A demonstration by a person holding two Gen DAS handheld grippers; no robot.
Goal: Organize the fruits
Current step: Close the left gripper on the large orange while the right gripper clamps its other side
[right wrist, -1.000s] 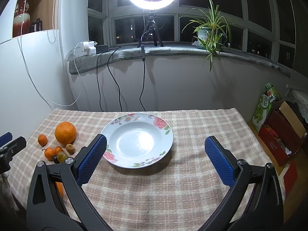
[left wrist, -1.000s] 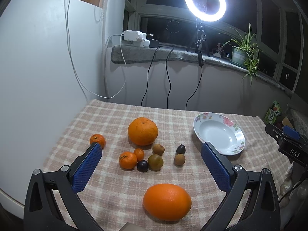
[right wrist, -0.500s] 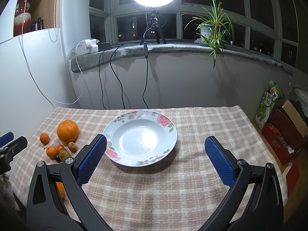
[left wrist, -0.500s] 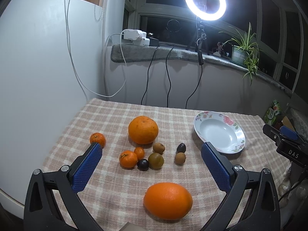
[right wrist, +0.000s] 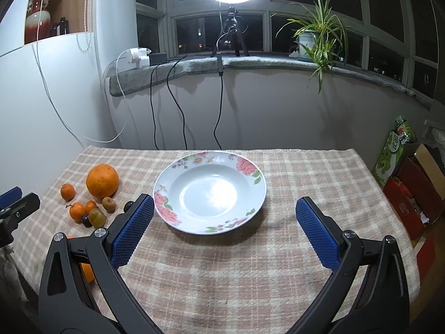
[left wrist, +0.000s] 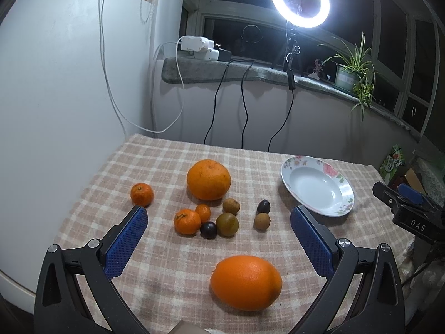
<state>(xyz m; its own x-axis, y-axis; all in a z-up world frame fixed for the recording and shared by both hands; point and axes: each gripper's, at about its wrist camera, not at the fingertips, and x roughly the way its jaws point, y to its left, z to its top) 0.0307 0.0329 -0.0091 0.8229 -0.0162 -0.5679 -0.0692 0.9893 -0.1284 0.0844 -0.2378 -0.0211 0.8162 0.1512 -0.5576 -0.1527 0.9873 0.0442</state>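
On the checked tablecloth lie a big round orange (left wrist: 208, 179), a smooth oval orange (left wrist: 246, 282), several small mandarins (left wrist: 187, 221), brown and green little fruits (left wrist: 227, 224) and two dark plums (left wrist: 208, 230). The left gripper (left wrist: 218, 231) hovers open over the near fruits, holding nothing. A white flowered plate (right wrist: 210, 192) sits to the right of the fruit and holds nothing. In front of the plate the right gripper (right wrist: 224, 228) hangs open, nothing between its blue pads. In the right wrist view the fruit cluster (right wrist: 94, 211) lies at the left.
A stone windowsill (right wrist: 250, 62) behind the table carries a ring light (left wrist: 299, 0), a potted plant (right wrist: 311, 41) and chargers with hanging cables. A white cabinet (left wrist: 55, 97) stands at the left. Boxes (right wrist: 414, 189) sit on the floor beside the table's right edge.
Both grippers have lifted or tilted slightly; the fruits and plate sit a little higher and farther in view. Nothing was picked up or moved on the table.
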